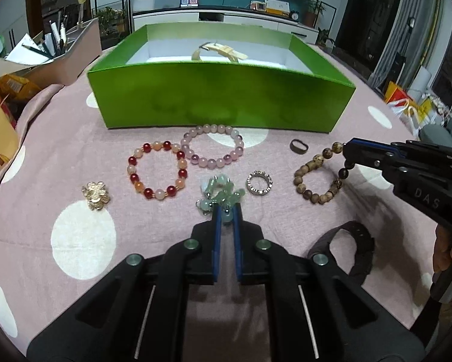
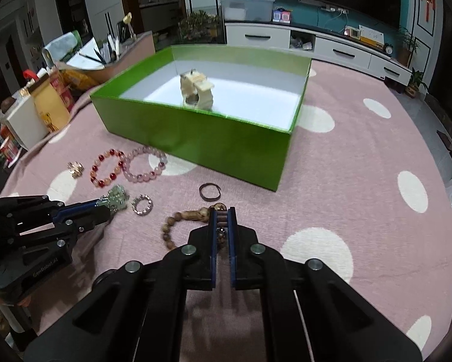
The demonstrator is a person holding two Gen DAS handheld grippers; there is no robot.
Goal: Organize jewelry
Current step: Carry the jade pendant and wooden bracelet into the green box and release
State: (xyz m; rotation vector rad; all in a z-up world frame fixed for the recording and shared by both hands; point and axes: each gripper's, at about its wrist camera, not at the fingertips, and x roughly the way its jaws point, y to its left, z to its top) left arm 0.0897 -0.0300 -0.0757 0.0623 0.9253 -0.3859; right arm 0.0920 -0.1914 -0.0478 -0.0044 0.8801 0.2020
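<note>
A green box (image 1: 219, 99) with a white floor holds a cream watch (image 2: 197, 92). On the pink dotted cloth lie a red-orange bead bracelet (image 1: 157, 171), a pale purple bracelet (image 1: 213, 144), a gold flower brooch (image 1: 95, 195), a silver ring (image 1: 259, 182) and a dark ring (image 1: 299, 146). My left gripper (image 1: 227, 209) is shut on a green jade bead bracelet (image 1: 219, 191) that rests on the cloth. My right gripper (image 2: 222, 214) is shut on a brown wooden bead bracelet (image 1: 317, 181), also lying on the cloth (image 2: 177, 226).
A dark strap (image 1: 351, 247) lies at the near right of the left wrist view. A pink tray with pens (image 1: 57, 51) and cartons (image 2: 49, 99) stand at the table's left edge. A white TV cabinet (image 2: 316, 45) is behind.
</note>
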